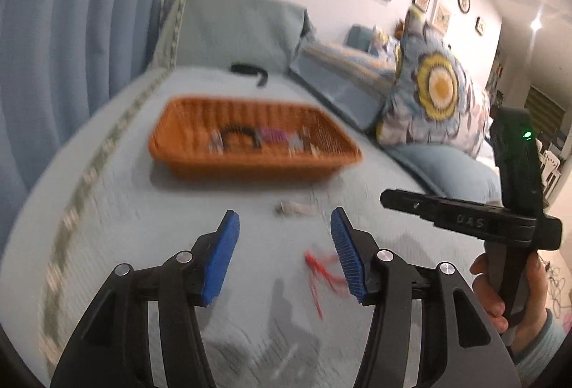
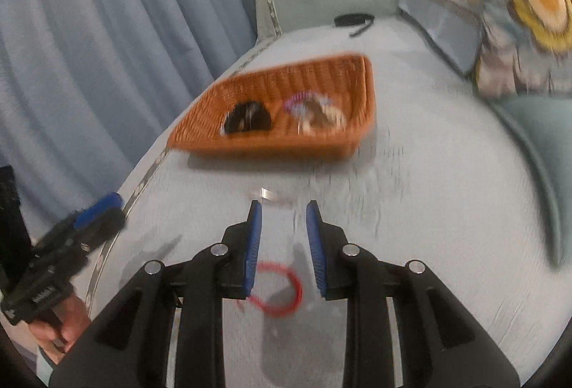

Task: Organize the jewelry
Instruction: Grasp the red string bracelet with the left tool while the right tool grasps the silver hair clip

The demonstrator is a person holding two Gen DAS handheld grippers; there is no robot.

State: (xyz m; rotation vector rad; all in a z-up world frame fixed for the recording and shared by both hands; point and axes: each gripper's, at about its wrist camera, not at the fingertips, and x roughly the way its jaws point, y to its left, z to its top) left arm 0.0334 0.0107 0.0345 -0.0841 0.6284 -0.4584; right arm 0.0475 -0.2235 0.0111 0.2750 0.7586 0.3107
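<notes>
An orange woven basket (image 1: 250, 170) (image 2: 286, 145) sits on the light blue bedspread and holds a black bracelet (image 1: 237, 134) (image 2: 248, 118), a purple piece (image 1: 273, 136) (image 2: 298, 99) and pale beaded pieces (image 2: 323, 118). A red cord bracelet (image 2: 277, 291) (image 1: 321, 271) lies on the bed below my right gripper (image 2: 284, 207), which is open and empty. A small clear piece (image 1: 295, 208) (image 2: 271, 196) lies between basket and grippers. My left gripper (image 1: 284, 221) is open and empty. The right gripper's body (image 1: 500, 209) shows in the left wrist view; its fingers are hidden there.
A floral pillow (image 1: 436, 94) (image 2: 525, 12) lies at the right on folded blue bedding. A black strap (image 1: 250, 70) (image 2: 354, 20) lies by the headboard cushion (image 1: 236, 26). Blue curtains (image 1: 71, 30) hang along the left. The left gripper (image 2: 71, 237) shows at the lower left of the right wrist view.
</notes>
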